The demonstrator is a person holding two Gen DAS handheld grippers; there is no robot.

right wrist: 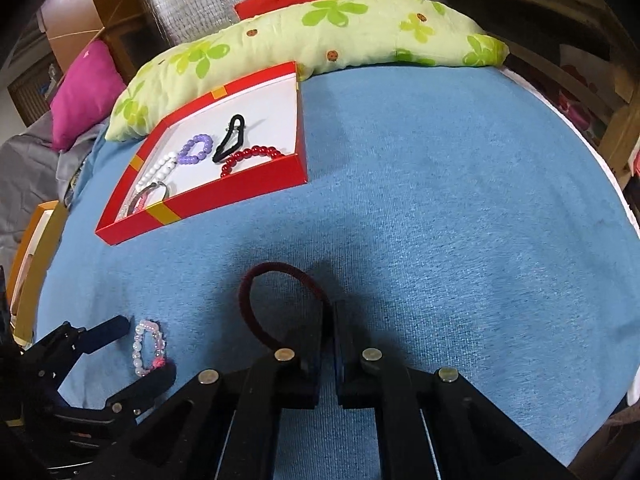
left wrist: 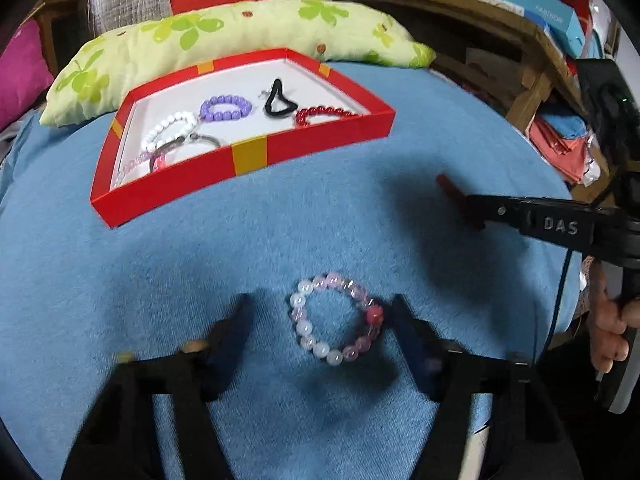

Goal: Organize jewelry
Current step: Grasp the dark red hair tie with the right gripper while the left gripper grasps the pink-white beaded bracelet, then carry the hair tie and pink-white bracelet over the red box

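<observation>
A pink and white bead bracelet [left wrist: 336, 318] lies flat on the blue cloth between the fingers of my open left gripper [left wrist: 322, 320]; it also shows in the right wrist view [right wrist: 148, 347], with the left gripper [right wrist: 150, 346] around it. My right gripper [right wrist: 329, 320] is shut on a dark red hair tie [right wrist: 276, 280], held above the cloth; it shows from the side in the left wrist view [left wrist: 456, 196]. A red tray [left wrist: 248, 156] holds a purple bracelet [left wrist: 226, 108], white bracelet [left wrist: 172, 130], red bracelet [left wrist: 324, 114], black hair tie [left wrist: 280, 100] and more. The tray [right wrist: 240, 192] lies far left in the right wrist view.
A green flowered pillow [left wrist: 240, 32] lies behind the tray, a pink cushion [right wrist: 86, 92] to its left. A wooden shelf [left wrist: 532, 64] with boxes and a basket stands at the right. A yellow box edge [right wrist: 36, 264] sits at the cloth's left.
</observation>
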